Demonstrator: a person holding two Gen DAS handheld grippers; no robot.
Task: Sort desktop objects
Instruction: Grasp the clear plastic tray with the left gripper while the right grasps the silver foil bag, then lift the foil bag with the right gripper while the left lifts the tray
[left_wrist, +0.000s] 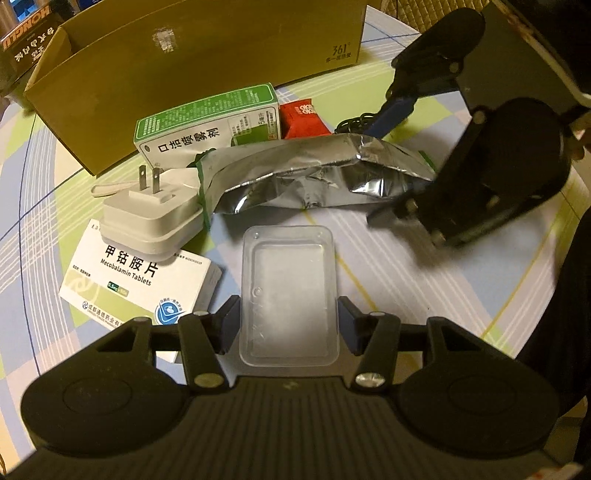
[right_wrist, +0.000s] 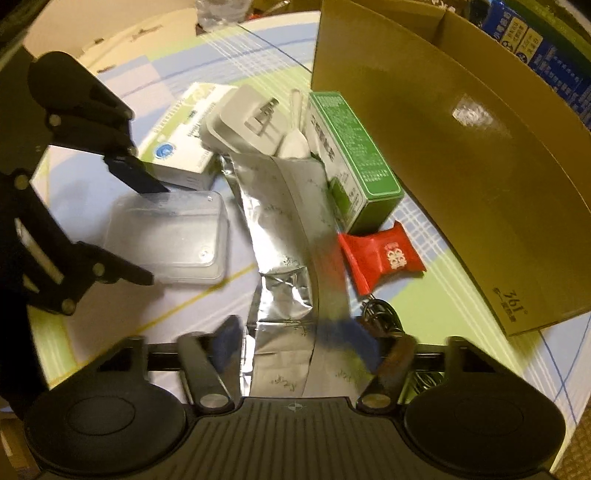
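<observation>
My left gripper (left_wrist: 288, 317) has its fingers on both long sides of a clear plastic box (left_wrist: 288, 288) that lies on the table; it also shows in the right wrist view (right_wrist: 173, 240). My right gripper (right_wrist: 295, 339) is open astride the near end of a silver foil pouch (right_wrist: 284, 229), its fingers blurred by motion. The pouch also shows in the left wrist view (left_wrist: 314, 173). Around it lie a white plug adapter (left_wrist: 147, 218), a white tablet box (left_wrist: 136, 280), a green spray box (left_wrist: 207, 118) and a red candy packet (left_wrist: 301, 120).
An open brown cardboard box (left_wrist: 192, 62) stands behind the objects on the checked tablecloth. A bunch of dark keys (right_wrist: 380, 317) lies by my right finger. Printed cartons stand beyond the cardboard box (right_wrist: 535, 40).
</observation>
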